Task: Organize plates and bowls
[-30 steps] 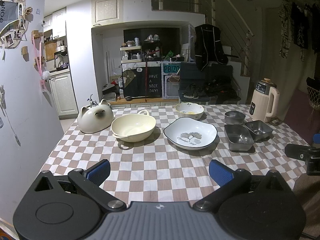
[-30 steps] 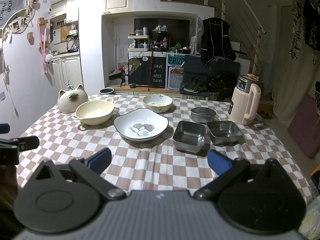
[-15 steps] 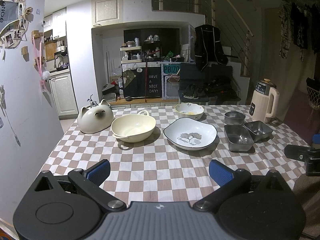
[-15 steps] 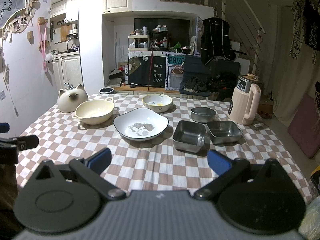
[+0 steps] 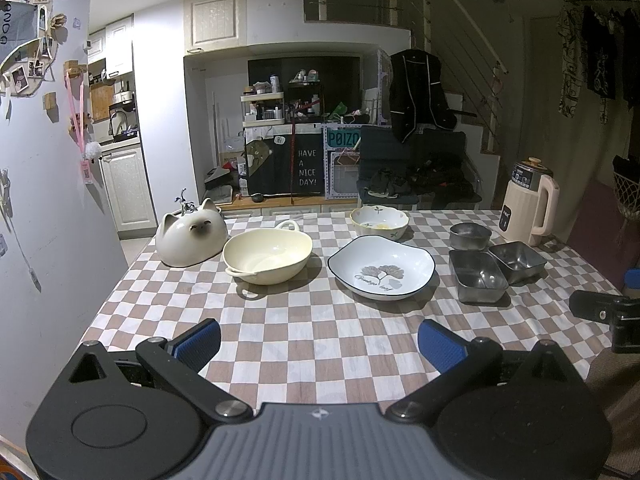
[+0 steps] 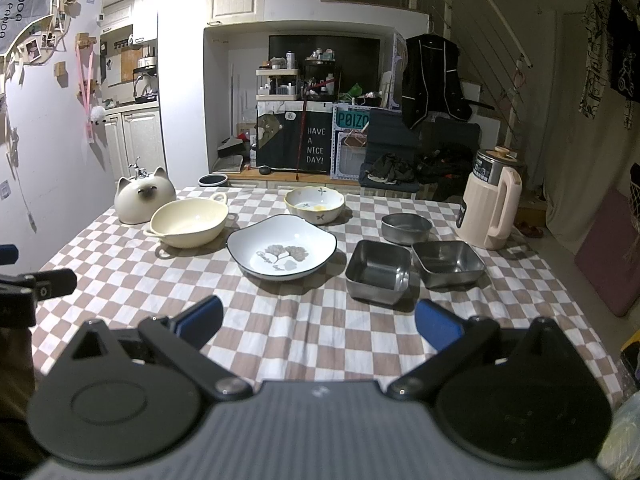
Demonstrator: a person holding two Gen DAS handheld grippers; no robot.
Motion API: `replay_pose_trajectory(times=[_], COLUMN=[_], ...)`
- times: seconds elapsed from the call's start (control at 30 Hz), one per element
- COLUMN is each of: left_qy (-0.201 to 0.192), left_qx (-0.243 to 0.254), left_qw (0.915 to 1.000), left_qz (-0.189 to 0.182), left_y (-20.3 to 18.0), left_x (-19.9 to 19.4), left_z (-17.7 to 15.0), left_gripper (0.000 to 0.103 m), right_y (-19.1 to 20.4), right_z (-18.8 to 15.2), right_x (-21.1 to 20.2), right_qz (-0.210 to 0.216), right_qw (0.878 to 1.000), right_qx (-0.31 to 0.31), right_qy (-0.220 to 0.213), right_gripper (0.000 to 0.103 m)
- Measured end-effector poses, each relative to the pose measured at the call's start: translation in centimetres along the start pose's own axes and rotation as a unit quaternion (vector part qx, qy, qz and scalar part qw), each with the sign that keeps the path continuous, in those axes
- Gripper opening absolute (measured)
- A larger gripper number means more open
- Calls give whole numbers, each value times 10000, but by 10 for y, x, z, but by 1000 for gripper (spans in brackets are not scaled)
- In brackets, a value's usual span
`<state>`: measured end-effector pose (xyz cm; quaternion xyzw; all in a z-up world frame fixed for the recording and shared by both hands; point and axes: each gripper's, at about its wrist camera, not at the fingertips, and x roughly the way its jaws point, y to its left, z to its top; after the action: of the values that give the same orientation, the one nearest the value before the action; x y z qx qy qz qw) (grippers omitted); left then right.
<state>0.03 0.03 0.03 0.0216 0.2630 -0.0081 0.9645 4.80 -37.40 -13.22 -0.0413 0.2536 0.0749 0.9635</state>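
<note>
A tabletop [image 5: 320, 344] covered in a brown-and-white checked cloth is seen from both wrist views. The left tool [image 5: 319, 345] is held low over the near edge with its two blue-padded fingers [image 5: 198, 342] spread wide and nothing between them. The right tool [image 6: 318, 322] is likewise spread wide and empty, at the near edge.

Three ceramic dishes are counted. One cream bowl [image 5: 267, 255] with two small handles is placed at 11 o'clock from the left tool. One white plate [image 5: 381, 267] with a dark rim and a leaf print is set at 1 o'clock, well apart from the cream bowl. One small flowered bowl [image 5: 379, 222] is found behind the plate, toward 12 o'clock.

Three steel dishes are counted in the right wrist view: one round steel bowl [image 6: 406, 228] and two square steel containers, the nearer steel container [image 6: 378, 271] at 12 o'clock from the right tool and the second steel container [image 6: 448, 263] just beside it at 1 o'clock. The round bowl is set behind the two.

One cat-shaped ceramic lid [image 5: 191, 234] is seen at 10 o'clock, just beside the cream bowl. One cream electric kettle [image 6: 490, 204] stands upright at 2 o'clock near the far right edge.

Each tool is partly visible at the edge of the other's view. No dish is stacked on another.
</note>
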Motion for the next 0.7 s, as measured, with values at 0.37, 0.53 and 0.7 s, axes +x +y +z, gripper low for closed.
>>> replay_pose_trajectory(times=[0.37, 0.53, 0.7], left_qy=[-34, -26, -139], left_qx=[-67, -17, 159], left_qw=[9999, 9998, 9994], left_qz=[118, 217, 257], left_y=[2, -4, -9], left_x=[-1, 4, 12], left_z=[1, 10, 23], left_gripper=[103, 103, 103], right_y=[-1, -7, -12], right_z=[-3, 3, 14], right_x=[2, 7, 15], right_qz=[3, 117, 88], right_qw=[10000, 9996, 9994], right_qx=[73, 180, 263], right_qy=[52, 162, 189], right_gripper=[103, 103, 103])
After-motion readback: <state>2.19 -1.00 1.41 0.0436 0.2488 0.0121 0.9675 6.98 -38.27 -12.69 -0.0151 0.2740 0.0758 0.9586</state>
